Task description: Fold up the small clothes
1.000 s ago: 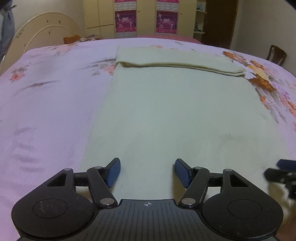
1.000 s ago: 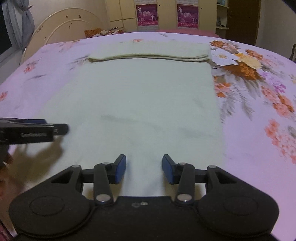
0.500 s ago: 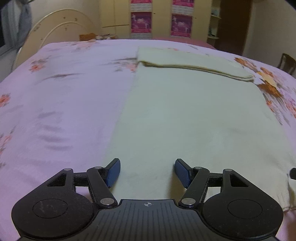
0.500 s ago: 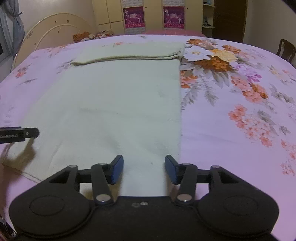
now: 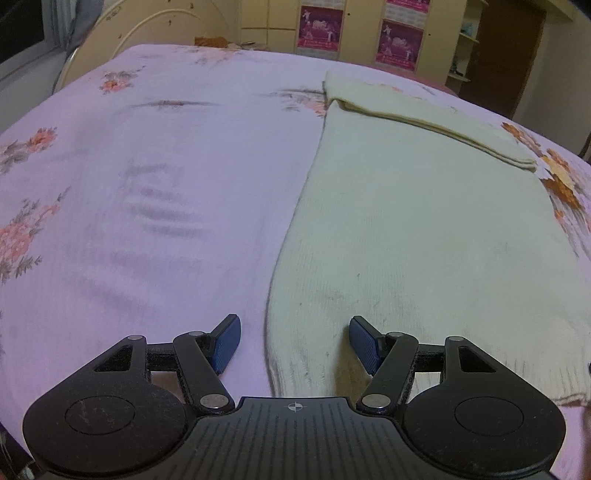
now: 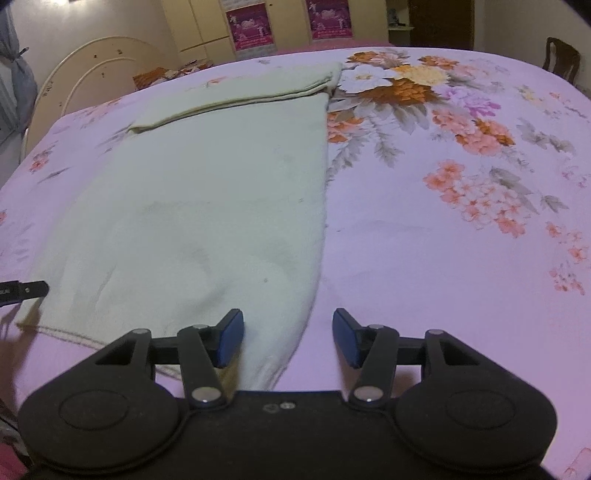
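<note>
We see a cream knitted garment (image 5: 413,229) lying flat on the floral pink bedspread (image 5: 155,192), its far end folded back into a thick band and its near hem ribbed and stitched. Our left gripper (image 5: 294,341) stands spread over the garment's near left corner; our right gripper (image 6: 288,338) is spread wide over its near right corner, and neither grips cloth.

we see a pink floral bedsheet (image 6: 443,229) covering the bed, with a cream arched headboard (image 6: 92,70) beyond it. two magenta posters (image 6: 247,26) hang on yellow wardrobe doors (image 5: 280,22), a dark wooden chair (image 6: 561,59) stands at right, beside a brown door (image 5: 509,48)
</note>
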The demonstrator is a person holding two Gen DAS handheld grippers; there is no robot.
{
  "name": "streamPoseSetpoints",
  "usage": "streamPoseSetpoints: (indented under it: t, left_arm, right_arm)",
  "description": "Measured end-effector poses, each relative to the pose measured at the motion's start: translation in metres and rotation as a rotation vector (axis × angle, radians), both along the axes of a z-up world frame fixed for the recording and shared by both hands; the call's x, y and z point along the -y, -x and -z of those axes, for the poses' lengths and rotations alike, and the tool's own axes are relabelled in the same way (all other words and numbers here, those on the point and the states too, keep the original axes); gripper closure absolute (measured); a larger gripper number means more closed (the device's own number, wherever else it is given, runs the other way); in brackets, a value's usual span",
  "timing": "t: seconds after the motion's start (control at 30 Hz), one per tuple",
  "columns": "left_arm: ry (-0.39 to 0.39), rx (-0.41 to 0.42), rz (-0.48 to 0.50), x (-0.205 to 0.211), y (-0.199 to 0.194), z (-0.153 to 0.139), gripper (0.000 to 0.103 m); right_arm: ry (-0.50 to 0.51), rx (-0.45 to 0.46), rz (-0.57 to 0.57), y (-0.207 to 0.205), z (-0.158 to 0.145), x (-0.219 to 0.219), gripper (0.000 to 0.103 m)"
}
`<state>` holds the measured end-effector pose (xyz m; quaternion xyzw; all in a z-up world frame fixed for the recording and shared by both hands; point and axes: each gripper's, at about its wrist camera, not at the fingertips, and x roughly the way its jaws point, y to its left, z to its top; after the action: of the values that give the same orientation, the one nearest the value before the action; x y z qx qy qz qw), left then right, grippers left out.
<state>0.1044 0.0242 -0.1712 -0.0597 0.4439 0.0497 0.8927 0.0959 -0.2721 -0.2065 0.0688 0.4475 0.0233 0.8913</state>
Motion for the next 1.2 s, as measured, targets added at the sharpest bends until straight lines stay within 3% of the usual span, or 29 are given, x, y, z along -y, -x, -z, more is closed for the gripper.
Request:
streamPoseSetpoints:
  t: [0.17,0.23,0.3,0.33,0.47,0.53,0.6,0.7,0.77,0.83,0.97,1.03,1.1,1.2]
  left_arm:
    - [0.044,-0.014,0.019,-0.002,0.0,0.001,0.038]
    - [0.063,-0.016,0.023,-0.002,0.0,0.001,0.038]
    - [0.083,-0.018,0.027,-0.002,0.0,0.0,0.058]
    - [0.083,-0.021,0.03,-0.002,0.0,-0.001,0.061]
    - [0.121,-0.044,0.052,-0.005,-0.004,-0.003,0.074]
    - [0.138,-0.057,0.066,-0.007,-0.007,-0.003,0.077]
    - [0.151,-0.065,0.08,-0.007,-0.01,-0.002,0.081]
    - [0.184,-0.076,0.105,-0.006,-0.017,-0.002,0.095]
    - [0.204,-0.084,0.117,-0.005,-0.018,-0.003,0.095]
    - [0.198,-0.086,0.133,-0.005,-0.017,-0.004,0.095]
    - [0.168,-0.085,0.154,-0.006,-0.019,-0.002,0.094]
    - [0.141,-0.087,0.177,-0.001,-0.02,-0.002,0.093]
    - [0.153,-0.091,0.167,-0.001,-0.022,-0.002,0.093]
    - [0.206,-0.088,0.134,-0.007,-0.022,-0.001,0.093]
  right_arm:
    - [-0.002,-0.012,-0.041,0.002,0.002,-0.008,0.053]
    - [-0.001,-0.012,-0.049,0.002,0.002,-0.009,0.061]
    - [-0.006,-0.007,-0.051,0.002,0.002,-0.01,0.072]
    - [-0.011,-0.006,-0.049,0.001,0.002,-0.011,0.079]
    - [-0.038,-0.011,-0.054,-0.002,0.002,-0.011,0.088]
    - [-0.045,-0.017,-0.056,-0.005,0.003,-0.012,0.088]
    - [-0.056,-0.03,-0.058,-0.009,0.004,-0.013,0.082]
    - [-0.072,-0.044,-0.061,-0.014,0.004,-0.016,0.079]
    - [-0.048,-0.045,-0.067,-0.014,0.004,-0.02,0.081]
    - [-0.038,-0.053,-0.061,-0.013,0.002,-0.021,0.09]
    - [-0.04,-0.068,-0.043,-0.011,-0.001,-0.016,0.092]
    - [-0.051,-0.079,-0.033,-0.012,-0.001,-0.015,0.078]
    - [-0.103,-0.1,-0.022,-0.015,-0.001,-0.014,0.071]
    - [-0.069,-0.101,-0.037,-0.016,0.001,-0.024,0.075]
